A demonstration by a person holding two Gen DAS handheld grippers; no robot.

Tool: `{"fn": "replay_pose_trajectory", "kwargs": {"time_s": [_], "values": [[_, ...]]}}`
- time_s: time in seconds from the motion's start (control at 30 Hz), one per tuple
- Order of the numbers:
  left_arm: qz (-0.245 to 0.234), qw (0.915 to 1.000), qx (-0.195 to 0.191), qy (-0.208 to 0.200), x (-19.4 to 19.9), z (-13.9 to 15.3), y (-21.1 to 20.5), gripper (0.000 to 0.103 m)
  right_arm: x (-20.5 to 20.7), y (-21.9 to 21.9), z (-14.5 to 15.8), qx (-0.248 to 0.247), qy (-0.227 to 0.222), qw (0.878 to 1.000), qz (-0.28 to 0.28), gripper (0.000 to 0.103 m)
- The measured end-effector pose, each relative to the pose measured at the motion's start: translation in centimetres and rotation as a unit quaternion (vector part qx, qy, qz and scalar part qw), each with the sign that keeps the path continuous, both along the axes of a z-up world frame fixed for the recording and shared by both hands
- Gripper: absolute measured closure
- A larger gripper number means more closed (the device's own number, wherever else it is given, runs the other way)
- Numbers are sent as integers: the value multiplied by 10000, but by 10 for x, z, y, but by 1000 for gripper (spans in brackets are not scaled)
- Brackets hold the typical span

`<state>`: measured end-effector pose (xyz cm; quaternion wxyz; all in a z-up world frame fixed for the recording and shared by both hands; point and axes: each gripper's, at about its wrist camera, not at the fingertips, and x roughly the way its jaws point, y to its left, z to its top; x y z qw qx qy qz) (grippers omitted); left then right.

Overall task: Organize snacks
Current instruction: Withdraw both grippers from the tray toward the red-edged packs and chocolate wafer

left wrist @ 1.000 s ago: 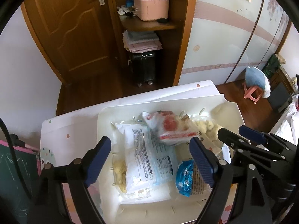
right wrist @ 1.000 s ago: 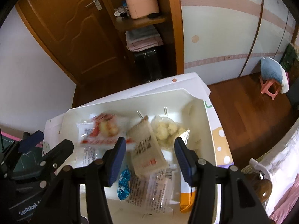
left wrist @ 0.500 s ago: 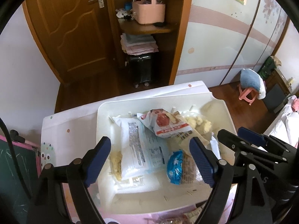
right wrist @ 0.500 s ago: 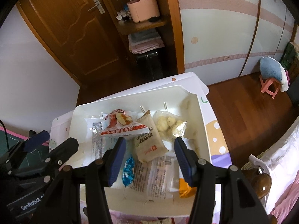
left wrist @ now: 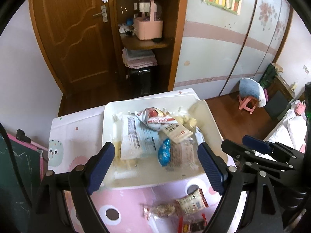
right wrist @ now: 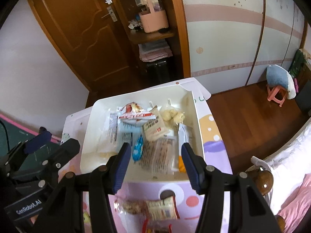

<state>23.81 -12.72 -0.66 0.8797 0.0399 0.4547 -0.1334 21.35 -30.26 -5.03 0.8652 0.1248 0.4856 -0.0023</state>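
Note:
A white tray (left wrist: 155, 180) (right wrist: 87, 136) on the pink patterned table holds several snack packets: a large white-and-blue bag (left wrist: 136, 139), a red-and-white packet (left wrist: 155, 118) (right wrist: 134, 112), a beige packet (left wrist: 176, 132) (right wrist: 155, 129), a small blue packet (left wrist: 164, 151) (right wrist: 137, 148) and a clear bag of pale puffs (right wrist: 173, 114). Loose packets (left wrist: 186, 203) (right wrist: 155, 207) lie on the table in front of the tray. My left gripper (left wrist: 155, 167) is open and empty above the tray's near edge. My right gripper (right wrist: 155, 165) is open and empty beside it.
A green chalkboard (left wrist: 17, 174) stands at the table's left. Beyond the table are a wooden door (left wrist: 73, 35), a shelf with a pink basket (left wrist: 148, 29), and a pink stool with a blue cushion (left wrist: 250, 95) on the wooden floor. A bed edge (right wrist: 287, 184) lies at right.
Both grippers have pulled back and up from the tray, staying open. The tray looks smaller and farther, and the loose packets on the near table have come into view.

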Motion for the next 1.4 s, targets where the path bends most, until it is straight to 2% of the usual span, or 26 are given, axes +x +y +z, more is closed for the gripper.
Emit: {"fn": "replay_pose_trajectory", "kwargs": {"time_s": [0.37,0.6,0.8,1.03,1.2,1.4], "values": [[0,9998,27,-179,-89,16,10,15,-83,10,22,-139,-113,9986,508,49],[-42,10000,4,-65,-134,5,25,14,-132,16,12,-377,-92,9936,1065,49],[-248,9994,-73,232,-162,-24,28,14,-172,17,-20,-530,103,9868,1528,49],[-921,9943,-39,539,-190,-74,15,14,-208,24,-77,-611,460,9754,2067,49],[-1607,9846,346,593,-206,-113,3,14,-229,34,-118,-700,602,9647,2468,49],[-2127,9722,563,806,-204,-142,-7,14,-242,47,-161,-914,603,9506,2905,49]]}}
